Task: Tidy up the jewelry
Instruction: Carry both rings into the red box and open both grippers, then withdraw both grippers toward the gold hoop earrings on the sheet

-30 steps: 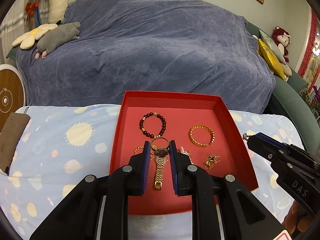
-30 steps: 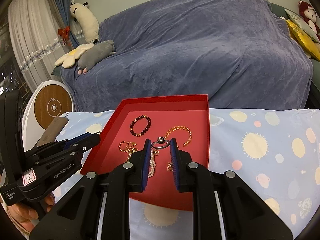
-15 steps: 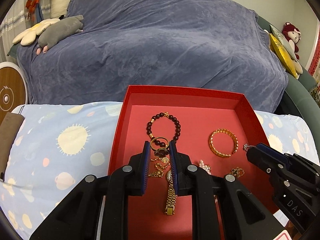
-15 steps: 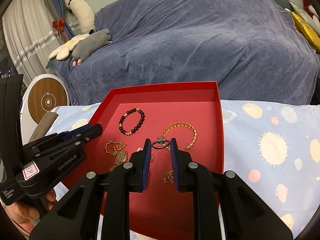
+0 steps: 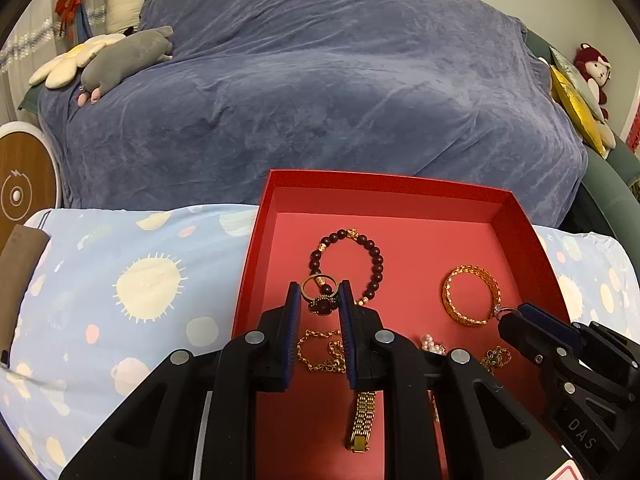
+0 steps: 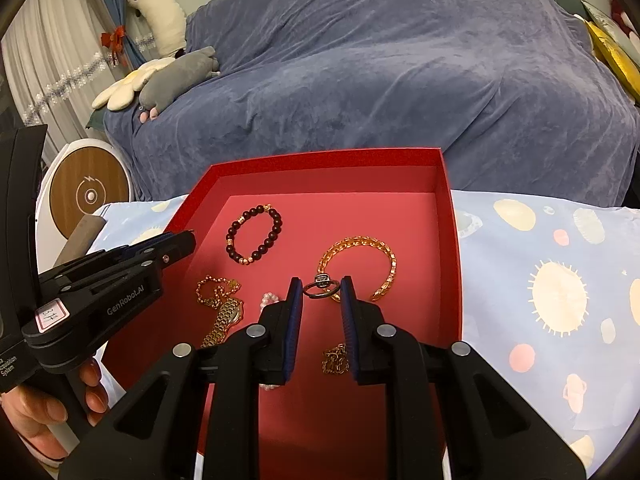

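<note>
A red tray [image 5: 404,188] [image 6: 320,164] on the sun-print cloth holds a dark bead bracelet [image 5: 376,260] [image 6: 276,224], a gold bangle [image 5: 472,296] [image 6: 356,248], a gold chain [image 5: 320,354] [image 6: 214,290], a gold watch [image 5: 362,420] [image 6: 226,318], pearls [image 5: 434,344] and a small gold chain [image 6: 336,358]. My left gripper [image 5: 319,298] is shut on a gold ring with a dark stone [image 5: 320,294], over the tray. My right gripper [image 6: 320,292] is shut on a silver ring [image 6: 320,290], over the tray beside the bangle.
A sofa under a blue-grey cover [image 5: 320,92] stands just behind the table. Plush toys [image 5: 120,56] lie on its left end. A round white and wood device [image 5: 20,196] stands at the left. A brown flat object [image 5: 16,276] lies at the table's left edge.
Both grippers have moved forward over the tray, each still holding its ring. The left one now sits over the bead bracelet's near edge, with the watch behind its fingers.
</note>
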